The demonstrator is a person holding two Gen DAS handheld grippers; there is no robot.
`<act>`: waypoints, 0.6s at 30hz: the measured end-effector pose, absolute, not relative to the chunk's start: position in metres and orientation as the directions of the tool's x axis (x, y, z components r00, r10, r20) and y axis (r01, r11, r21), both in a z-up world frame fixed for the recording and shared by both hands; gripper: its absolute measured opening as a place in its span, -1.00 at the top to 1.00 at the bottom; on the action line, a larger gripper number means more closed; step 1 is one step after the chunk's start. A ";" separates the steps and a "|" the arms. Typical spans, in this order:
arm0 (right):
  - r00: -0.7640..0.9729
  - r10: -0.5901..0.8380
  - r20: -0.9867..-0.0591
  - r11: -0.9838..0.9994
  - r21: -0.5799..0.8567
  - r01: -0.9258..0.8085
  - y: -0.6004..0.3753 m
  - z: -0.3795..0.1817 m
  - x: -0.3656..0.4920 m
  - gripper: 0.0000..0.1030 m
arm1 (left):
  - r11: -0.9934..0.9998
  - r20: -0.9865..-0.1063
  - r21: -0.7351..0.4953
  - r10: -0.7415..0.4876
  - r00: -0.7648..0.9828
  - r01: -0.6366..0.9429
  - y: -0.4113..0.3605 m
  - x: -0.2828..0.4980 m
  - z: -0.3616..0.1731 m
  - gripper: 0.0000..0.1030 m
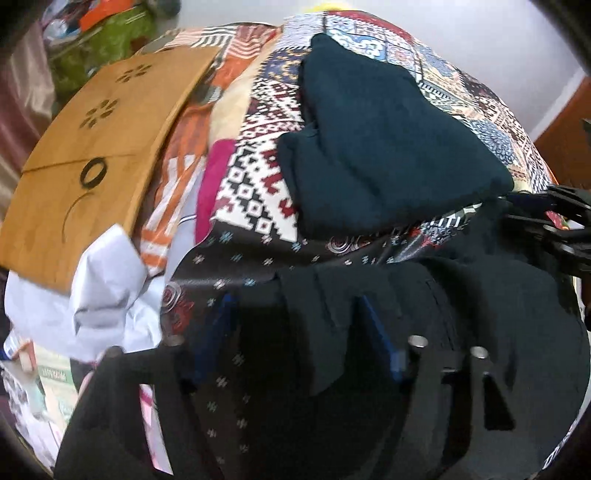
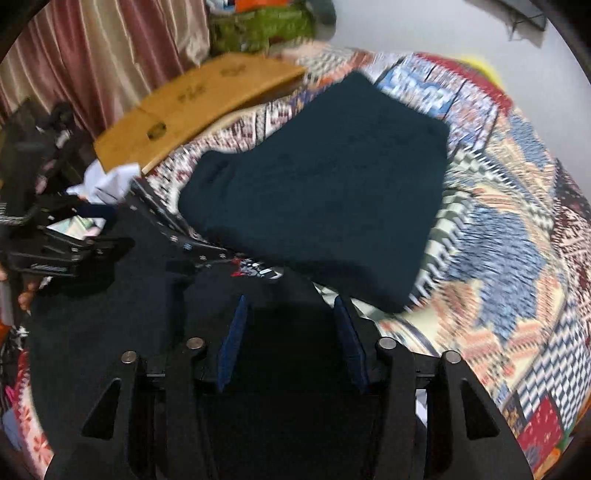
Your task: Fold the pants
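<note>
Dark teal pants (image 1: 380, 147) lie folded on a patchwork bedspread (image 1: 258, 177), also seen in the right wrist view (image 2: 325, 192). A second dark garment (image 1: 480, 314) lies nearer, under both grippers, and shows in the right wrist view (image 2: 110, 314). My left gripper (image 1: 299, 332) has its blue pads apart, with a flap of dark cloth hanging between them. My right gripper (image 2: 291, 336) is open above the dark garment, with nothing gripped. The right gripper also shows at the right edge of the left view (image 1: 554, 218), and the left gripper at the left of the right view (image 2: 62, 254).
A wooden board (image 1: 85, 155) lies at the bed's left edge, beside crumpled white cloth (image 1: 103, 295). Curtains (image 2: 92, 55) and green bags (image 2: 262, 26) stand behind. The bedspread (image 2: 498, 240) stretches to the right.
</note>
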State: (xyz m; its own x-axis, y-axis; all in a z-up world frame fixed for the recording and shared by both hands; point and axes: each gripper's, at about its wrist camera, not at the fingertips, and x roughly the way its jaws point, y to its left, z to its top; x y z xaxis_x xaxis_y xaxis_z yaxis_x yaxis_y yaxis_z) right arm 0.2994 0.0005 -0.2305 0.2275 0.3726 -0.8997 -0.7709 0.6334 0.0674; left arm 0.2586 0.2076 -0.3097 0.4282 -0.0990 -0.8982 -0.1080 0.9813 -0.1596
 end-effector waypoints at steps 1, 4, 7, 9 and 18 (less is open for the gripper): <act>0.219 0.365 -0.905 0.628 0.066 -0.775 0.004 -0.235 0.300 0.62 | 0.983 -0.896 -0.154 -0.096 0.433 -0.101 0.206 0.259 -0.309 0.20; 0.266 0.351 -0.898 0.635 0.019 -0.773 0.009 -0.239 0.295 0.85 | 0.992 -0.891 -0.067 -0.011 0.455 -0.107 0.199 0.257 -0.306 0.59; 0.340 0.344 -0.875 0.656 -0.035 -0.754 0.005 -0.231 0.290 0.94 | 0.990 -0.876 0.042 0.100 0.471 -0.133 0.196 0.250 -0.305 0.60; 0.390 0.342 -0.855 0.674 -0.066 -0.736 0.002 -0.224 0.287 0.95 | 0.987 -0.865 0.063 0.129 0.484 -0.151 0.199 0.242 -0.304 0.60; 0.354 0.333 -0.874 0.757 0.024 -0.653 -0.033 -0.204 0.295 0.95 | 0.979 -0.872 0.047 0.137 0.470 -0.199 0.211 0.228 -0.280 0.13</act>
State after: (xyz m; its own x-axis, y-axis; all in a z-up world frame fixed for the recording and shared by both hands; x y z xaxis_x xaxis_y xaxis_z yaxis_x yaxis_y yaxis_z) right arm 0.2954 -0.0335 -0.2041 0.3535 0.3333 -0.8740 -0.6533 0.7567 0.0243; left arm 0.2276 0.2112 -0.2803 0.4703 0.1369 -0.8718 -0.1986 0.9790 0.0466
